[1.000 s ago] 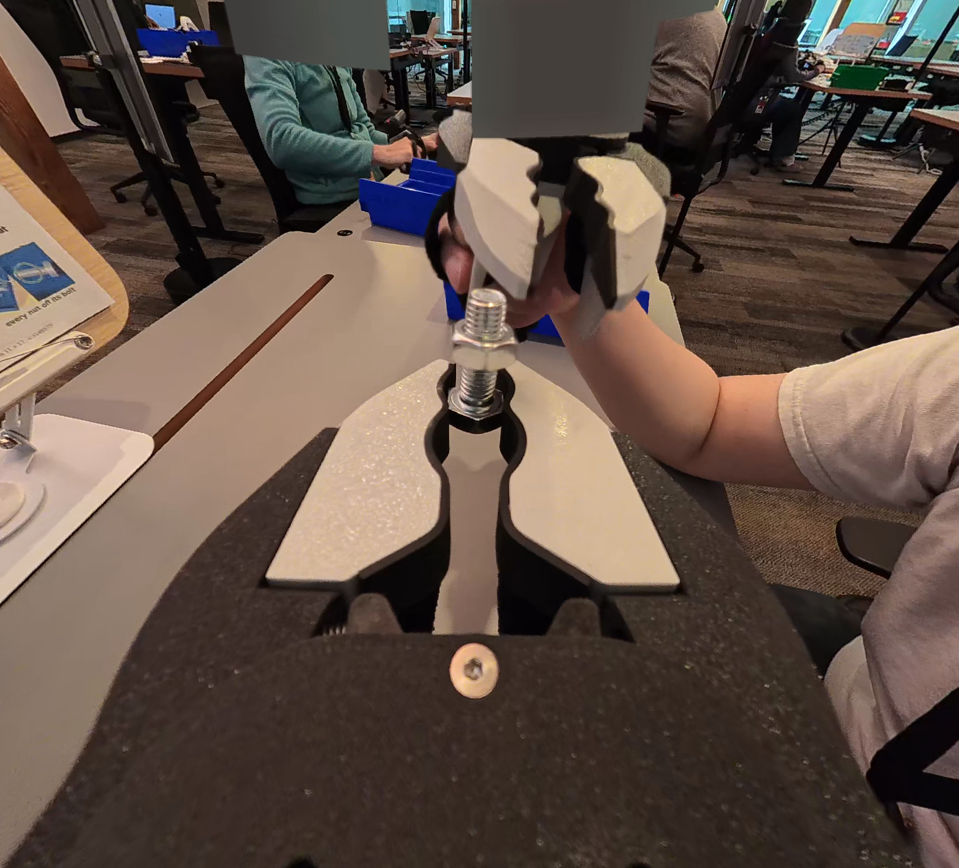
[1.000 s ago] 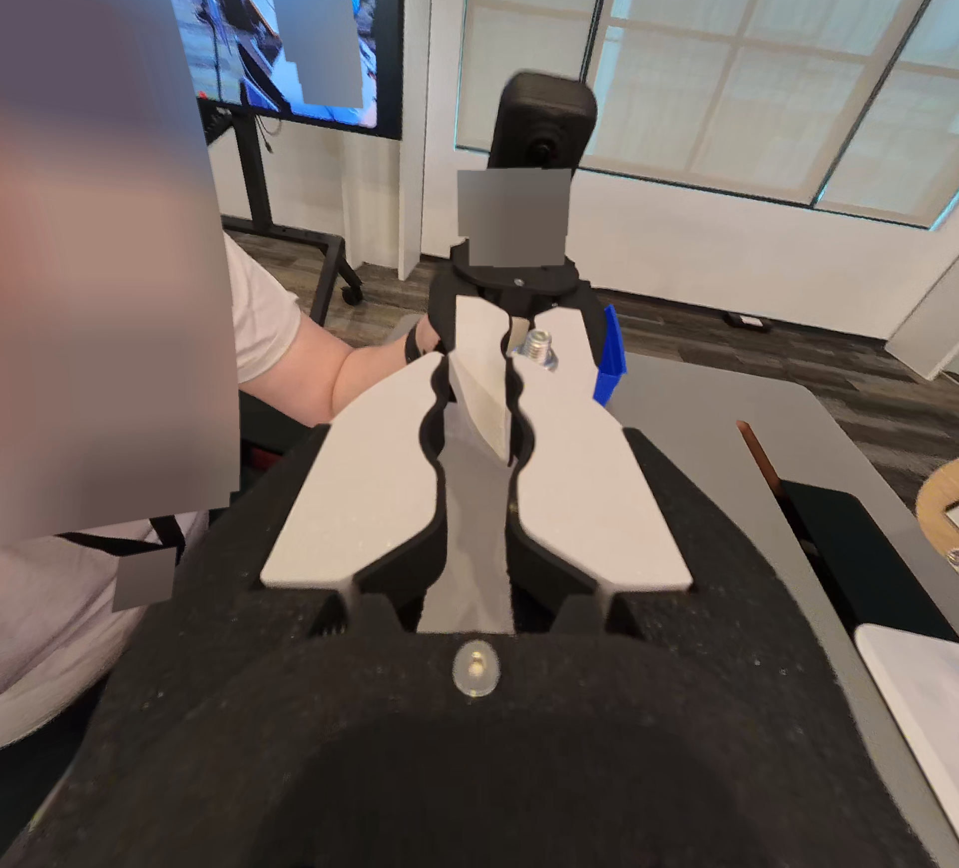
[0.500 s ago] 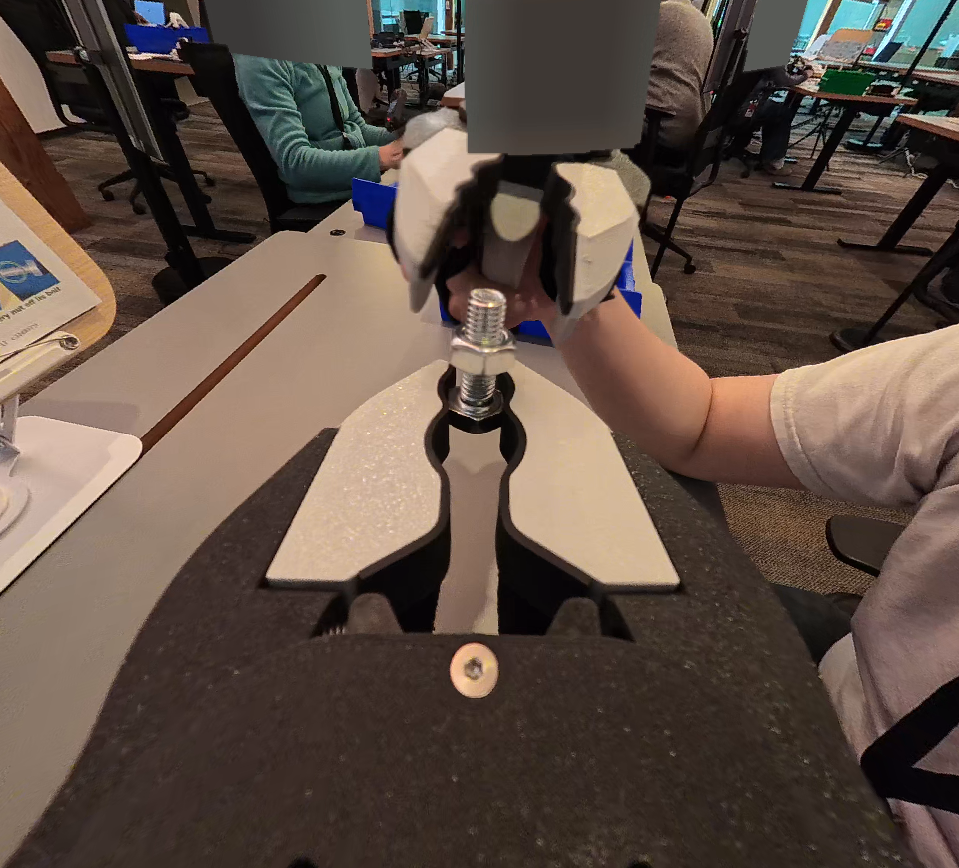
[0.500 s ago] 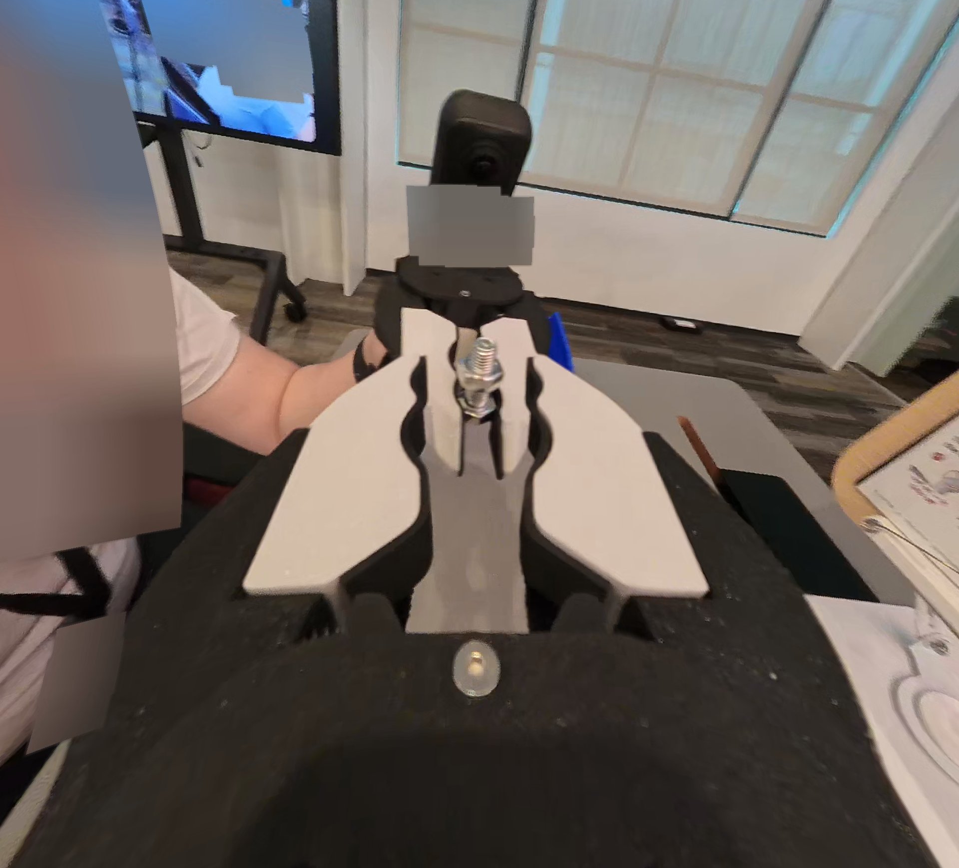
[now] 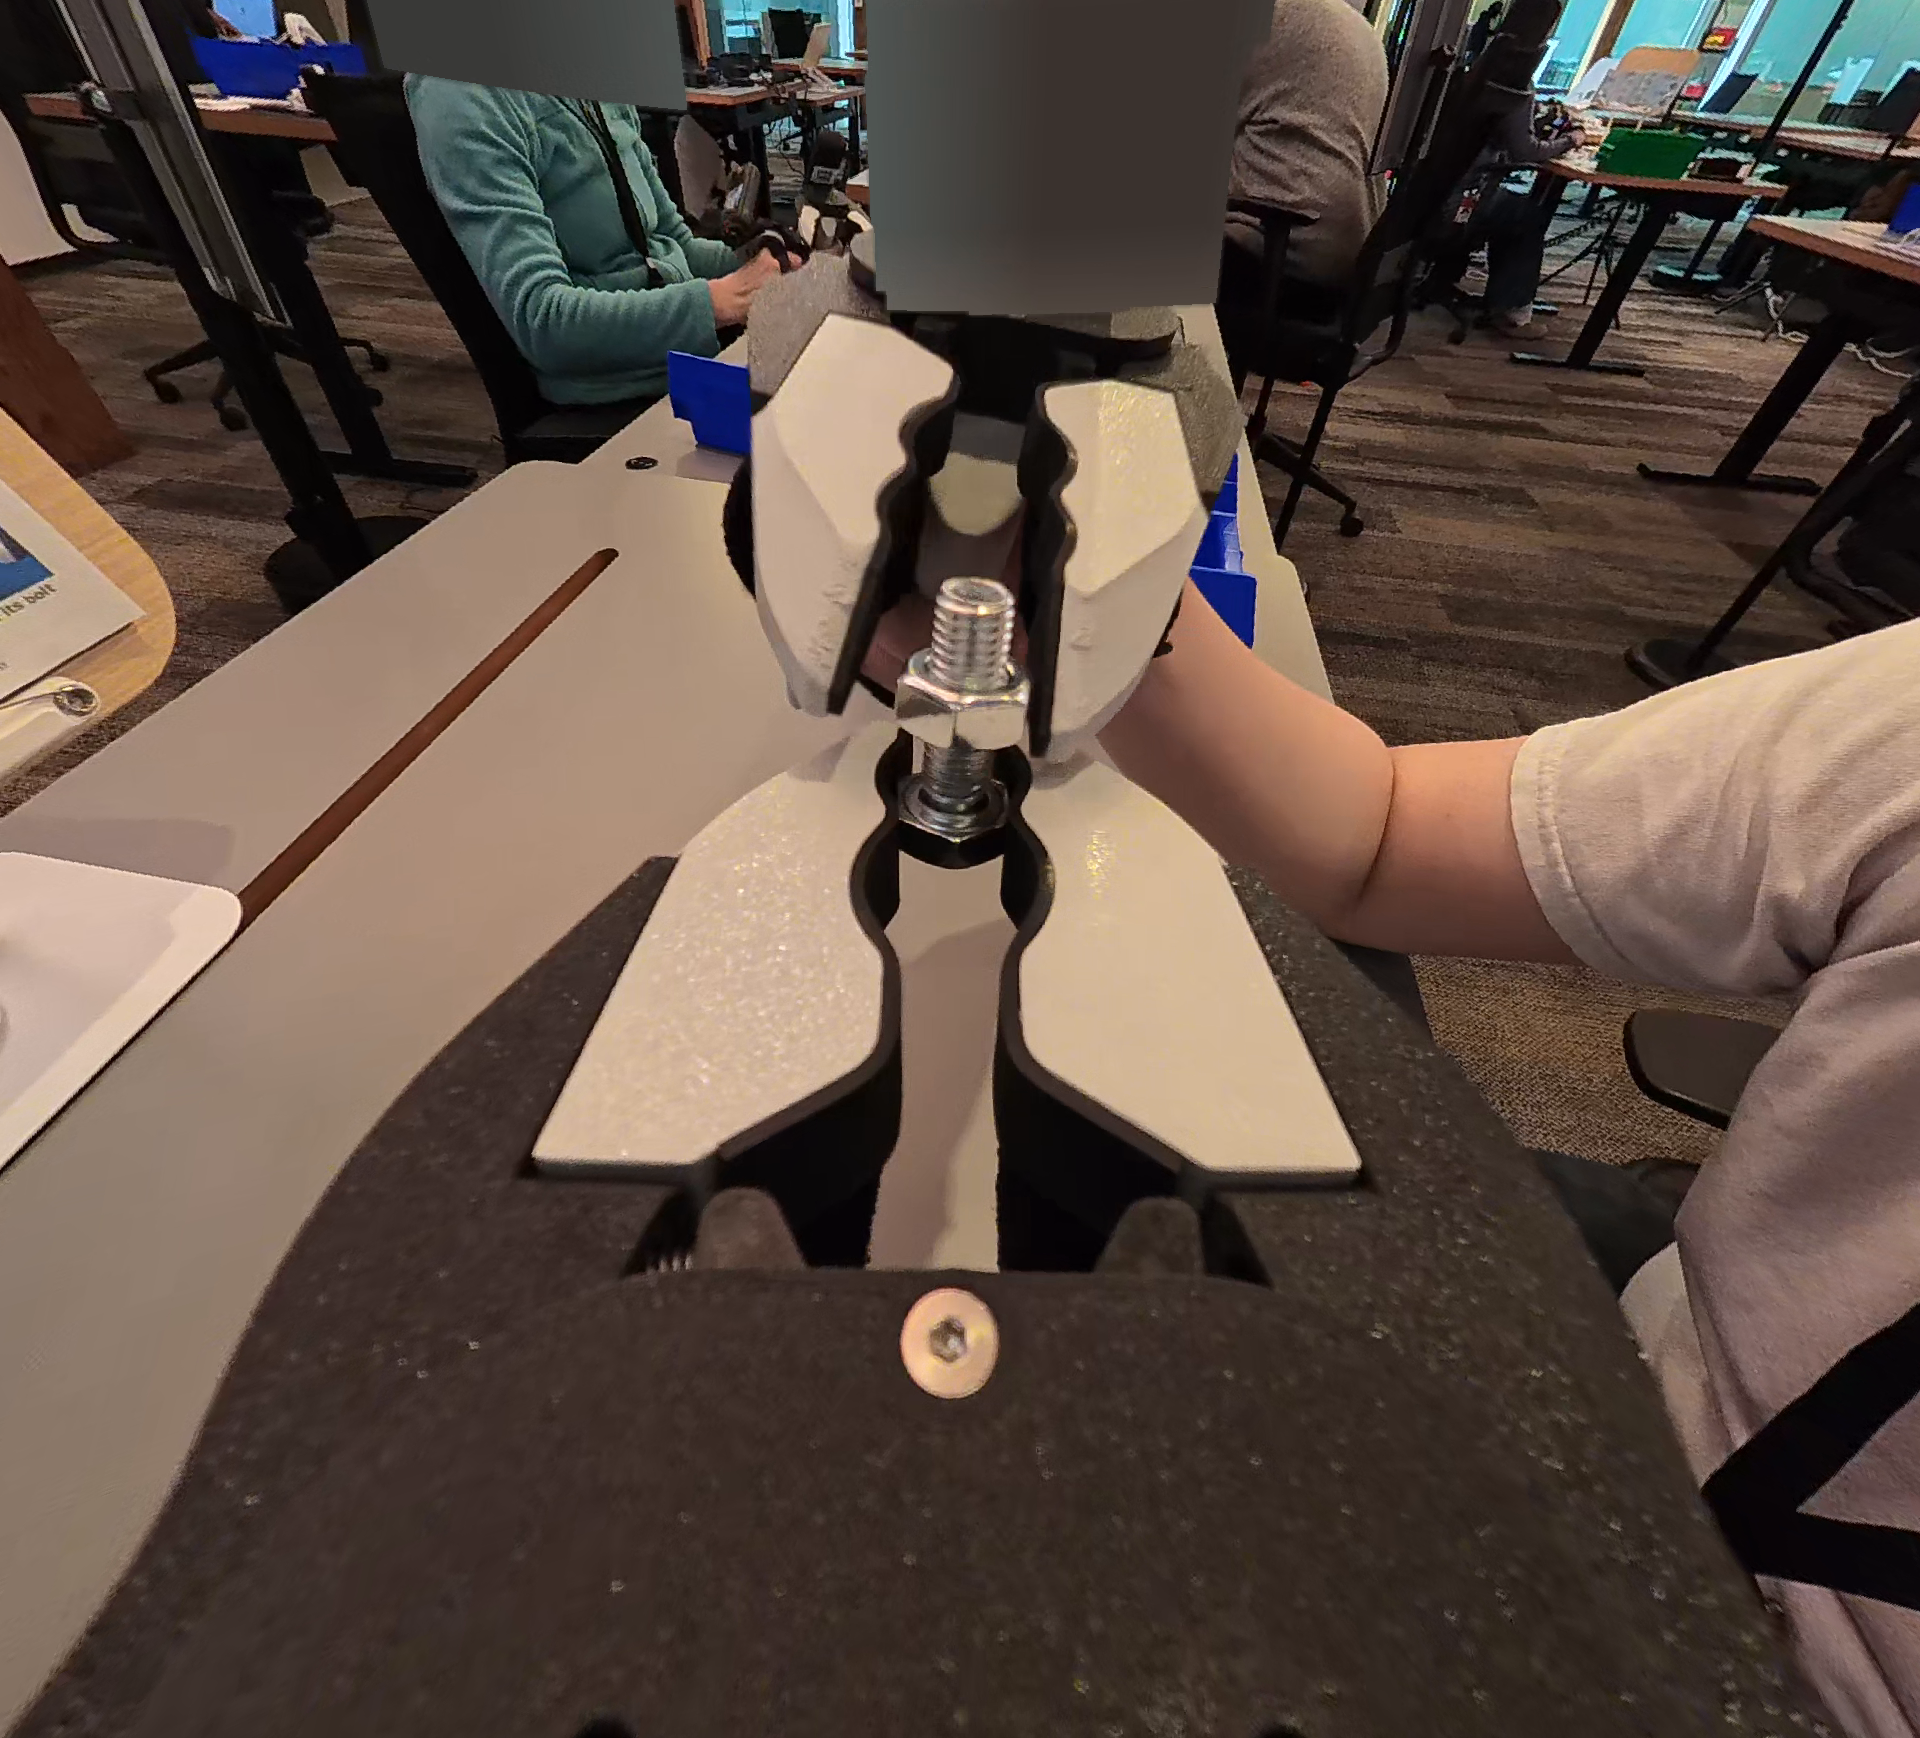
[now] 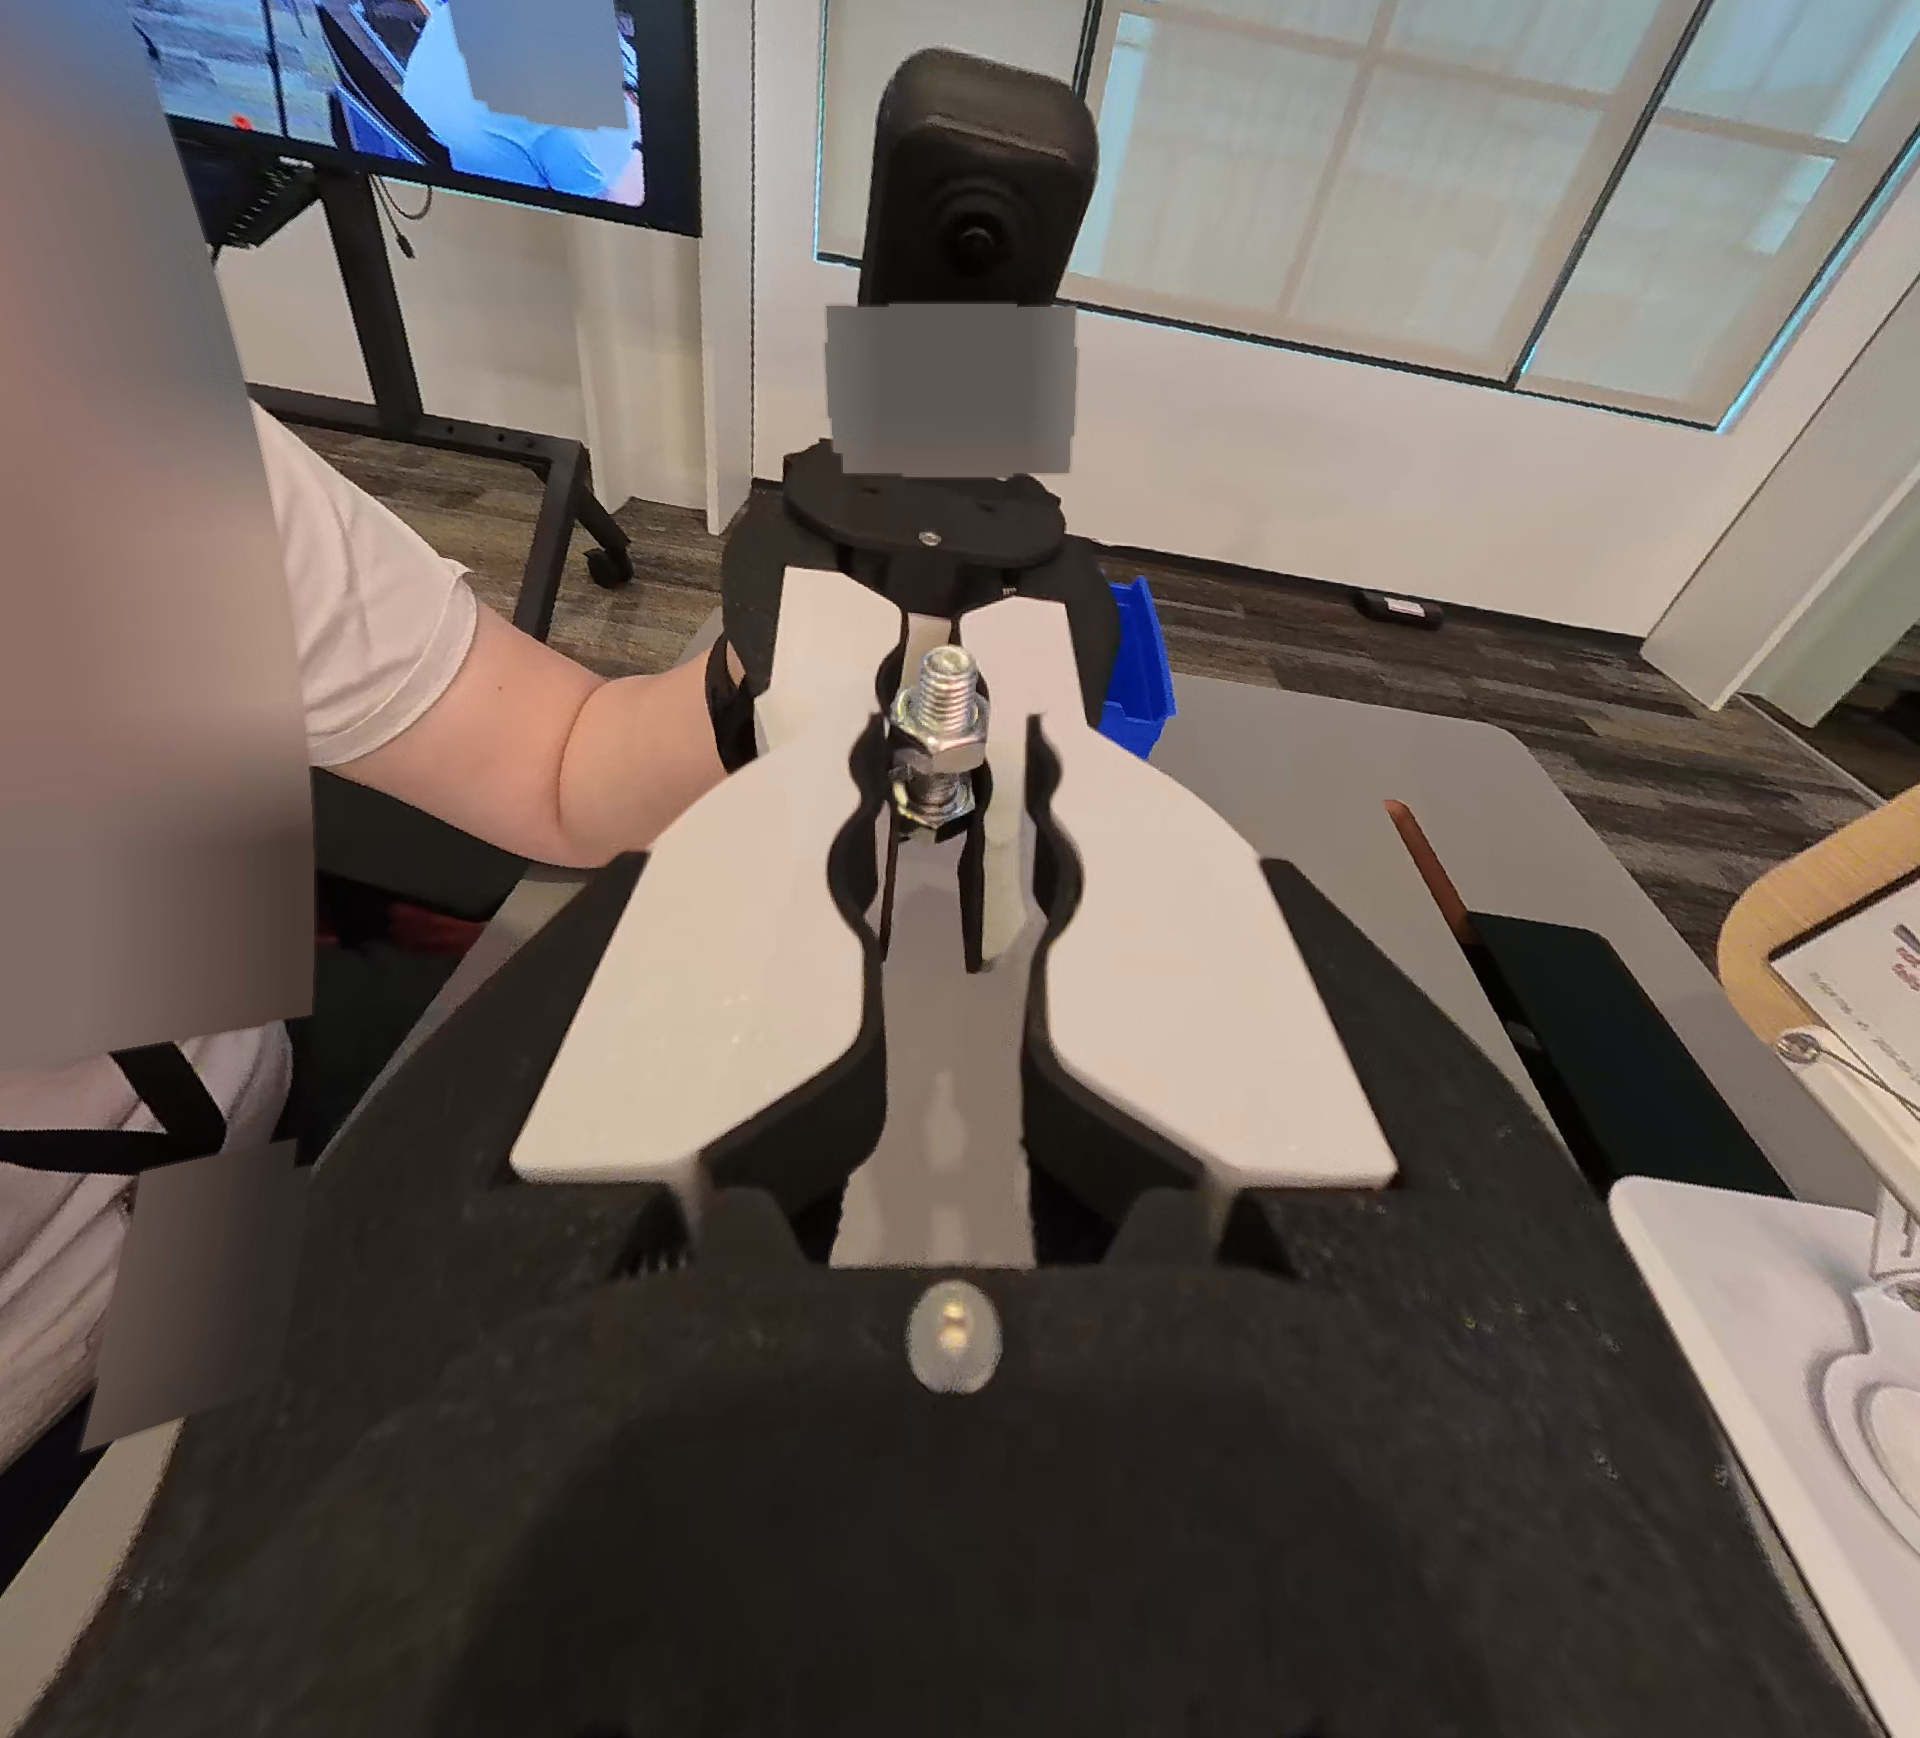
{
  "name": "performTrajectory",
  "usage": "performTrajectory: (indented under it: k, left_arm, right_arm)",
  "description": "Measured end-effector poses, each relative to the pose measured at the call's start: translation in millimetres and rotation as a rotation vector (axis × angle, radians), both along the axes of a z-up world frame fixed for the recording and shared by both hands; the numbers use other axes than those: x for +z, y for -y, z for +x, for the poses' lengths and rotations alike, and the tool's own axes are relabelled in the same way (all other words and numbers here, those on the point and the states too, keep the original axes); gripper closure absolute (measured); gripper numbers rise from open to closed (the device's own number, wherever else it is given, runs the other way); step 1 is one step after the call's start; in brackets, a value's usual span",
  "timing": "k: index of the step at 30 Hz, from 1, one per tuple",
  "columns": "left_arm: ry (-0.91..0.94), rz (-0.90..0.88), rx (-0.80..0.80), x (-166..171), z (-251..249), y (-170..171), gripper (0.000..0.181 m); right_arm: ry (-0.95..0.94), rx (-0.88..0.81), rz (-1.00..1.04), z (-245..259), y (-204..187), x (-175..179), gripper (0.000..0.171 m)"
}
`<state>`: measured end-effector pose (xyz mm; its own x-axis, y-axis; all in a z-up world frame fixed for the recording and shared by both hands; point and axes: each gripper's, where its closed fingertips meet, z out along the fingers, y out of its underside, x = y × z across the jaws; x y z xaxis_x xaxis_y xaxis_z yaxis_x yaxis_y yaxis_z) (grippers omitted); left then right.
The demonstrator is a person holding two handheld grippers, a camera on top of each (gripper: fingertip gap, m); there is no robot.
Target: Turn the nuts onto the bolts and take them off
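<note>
**Right gripper positioned at the nut; bolt held upright by the left**

We find the left gripper (image 5: 951,841) clamped on the head end of the bolt (image 5: 971,623), which stands upright above the grey table (image 5: 364,815) with its threaded tip free. The nut (image 5: 964,706) sits partway down the thread, clear of the head.

The right gripper (image 5: 951,701) faces the left one, its jaws narrowly parted and flanking the nut on both sides. We cannot confirm from either view that the pads have made contact.

We judge the step in hand to be taking hold of the nut for a turn. The next move calls for closing squarely on the nut's flats, then rotating about the bolt's axis while the left gripper holds firm. Whether the nut is going on or coming off, we cannot tell.
</note>
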<state>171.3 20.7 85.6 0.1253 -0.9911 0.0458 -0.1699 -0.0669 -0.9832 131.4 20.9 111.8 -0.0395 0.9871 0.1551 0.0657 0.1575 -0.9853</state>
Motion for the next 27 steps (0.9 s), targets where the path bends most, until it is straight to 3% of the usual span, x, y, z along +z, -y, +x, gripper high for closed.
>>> performTrajectory:
  k: [3,10,14,20,24,27]
  left_arm:
    - [0.008,0.001,0.003,1.5,-0.6,-0.2,0.167]
    - [0.013,-0.004,-0.001,1.8,-1.1,0.0,0.166]
    - [-0.018,-0.013,0.029,-2.8,0.0,-3.9,0.131]
    - [-0.06,0.004,0.101,-8.5,-5.1,-15.9,0.127]
    - [-0.089,0.018,0.16,-11.1,-12.1,-24.8,0.129]
    - [-0.13,0.045,0.187,-12.0,-19.4,-25.9,0.131]
  right_arm:
    - [-0.008,0.017,-0.003,-1.5,2.7,1.1,0.154]
    - [-0.02,0.037,-0.053,-3.0,2.5,1.8,0.154]
    - [-0.078,0.02,-0.154,0.5,-8.4,7.9,0.154]
    - [-0.188,0.032,-0.325,21.5,-28.9,17.8,0.154]
    - [-0.149,-0.106,-0.289,40.2,-34.5,21.8,0.154]
    - [-0.085,-0.312,-0.21,75.2,-21.1,30.1,0.154]
